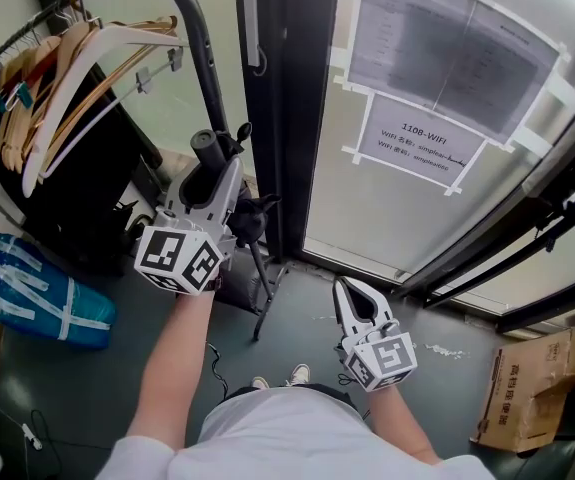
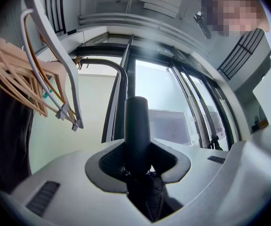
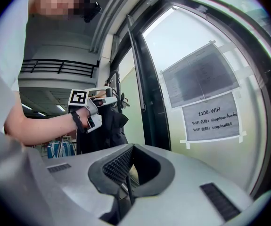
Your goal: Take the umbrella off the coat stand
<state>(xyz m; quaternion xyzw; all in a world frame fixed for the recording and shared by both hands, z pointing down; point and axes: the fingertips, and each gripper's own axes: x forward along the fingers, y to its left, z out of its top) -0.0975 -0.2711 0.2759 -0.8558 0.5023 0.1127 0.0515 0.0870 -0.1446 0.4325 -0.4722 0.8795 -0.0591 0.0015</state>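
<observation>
A black folded umbrella (image 1: pixel 248 220) hangs against the coat stand's (image 1: pixel 195 30) black curved pole. Its thick round handle (image 1: pixel 207 144) sticks up between the fingers of my left gripper (image 1: pixel 217 183). In the left gripper view both pads press on the handle (image 2: pixel 136 126), so my left gripper (image 2: pixel 137 157) is shut on it, pointing slightly upward. The right gripper view shows that gripper (image 3: pixel 101 98) and the dark umbrella (image 3: pixel 110 126) from the side. My right gripper (image 1: pixel 345 286) is low at the right, apart from the stand. Its jaws (image 3: pixel 128 149) are shut with nothing between them.
Wooden and white hangers (image 1: pixel 72 63) and a black garment (image 1: pixel 77 193) hang on the stand's left side. A blue bag (image 1: pixel 27 290) lies on the floor at the left. A glass door with taped paper notices (image 1: pixel 422 146) is ahead, and a cardboard box (image 1: pixel 532 393) sits at the lower right.
</observation>
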